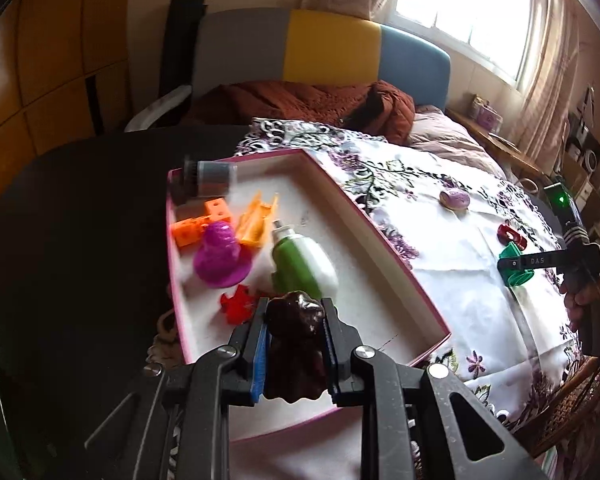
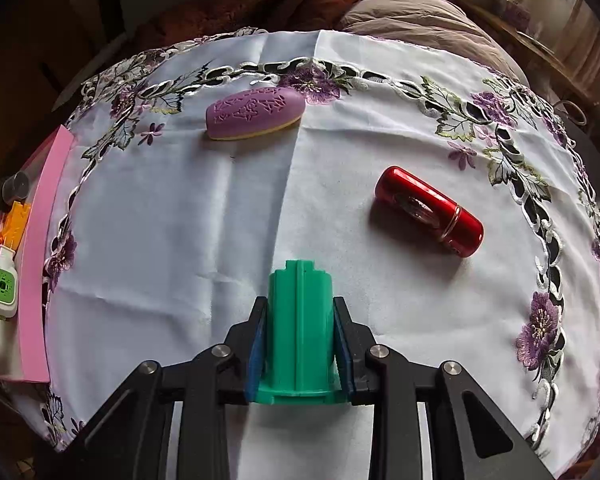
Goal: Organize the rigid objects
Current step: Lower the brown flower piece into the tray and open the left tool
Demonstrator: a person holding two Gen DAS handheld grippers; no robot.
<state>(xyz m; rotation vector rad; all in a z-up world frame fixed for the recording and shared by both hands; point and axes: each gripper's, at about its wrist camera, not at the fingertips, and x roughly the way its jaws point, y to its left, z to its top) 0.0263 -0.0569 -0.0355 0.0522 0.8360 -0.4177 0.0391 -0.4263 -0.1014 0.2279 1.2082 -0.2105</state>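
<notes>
Green spool, right claw clamped, "DAS" lettering

Lots of bare cloth in front of my right tool, purple soap far ahead, red tube off to the right, pink box crowded at its far end, near end maybe free

left gripper: angled downward, jaws clamped on a dark brown figure | right gripper: pointing steeply down, jaws clamped on a green plastic piece, hand gripping its handle
</notes>
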